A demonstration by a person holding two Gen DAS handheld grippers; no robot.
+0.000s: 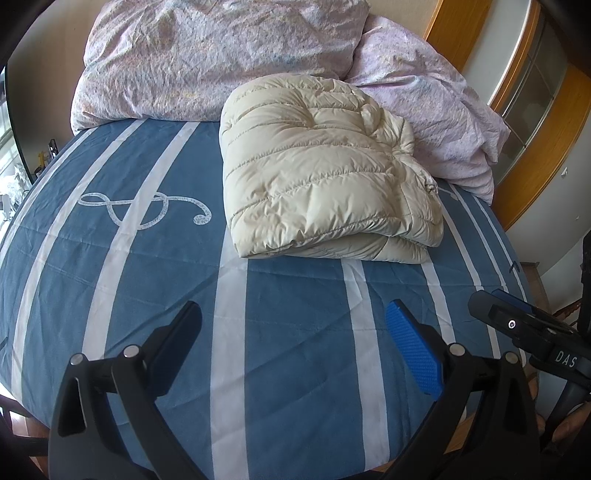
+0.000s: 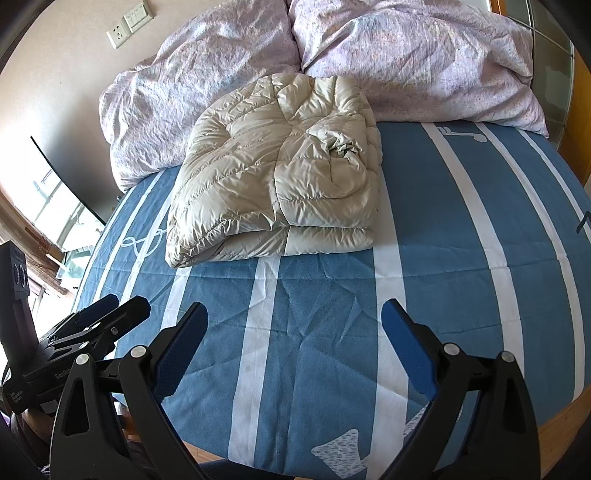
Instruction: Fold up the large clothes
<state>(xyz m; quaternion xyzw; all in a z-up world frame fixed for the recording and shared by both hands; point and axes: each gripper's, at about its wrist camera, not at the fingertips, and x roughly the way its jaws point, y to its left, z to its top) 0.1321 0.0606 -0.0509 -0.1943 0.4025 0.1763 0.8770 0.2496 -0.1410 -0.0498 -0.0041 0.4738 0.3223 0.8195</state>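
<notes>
left wrist view shows the left gripper [image 1: 293, 332] at the bottom of the frame with its jaws wide apart and nothing between them; one pad is blue, the other looks dark. under the jaws lies only the blue sheet with white stripes [image 1: 295, 369]. at the lower right edge of this frame a part of the right gripper [image 1: 517, 325] is seen, but its jaws are not clear from here. in the right wrist view the right gripper [image 2: 293, 328] also stands wide open at the bottom of the frame and holds nothing, and the left gripper [image 2: 103, 317] appears at the lower left, above the edge of the bed.

further up, in the middle of both frames, the cream puffer jacket [image 1: 325, 166] [image 2: 280, 177] lies folded into a thick bundle on the sheet, well apart from both grippers. a white treble clef print [image 1: 144, 210] is on the sheet to the left of the jacket in the left wrist view. behind the jacket, at the top, the pink floral duvet [image 1: 207, 55] [image 2: 406, 55] is heaped and touches the far side of the jacket. a wall socket [image 2: 120, 33] sits in the upper left of the right wrist view.
</notes>
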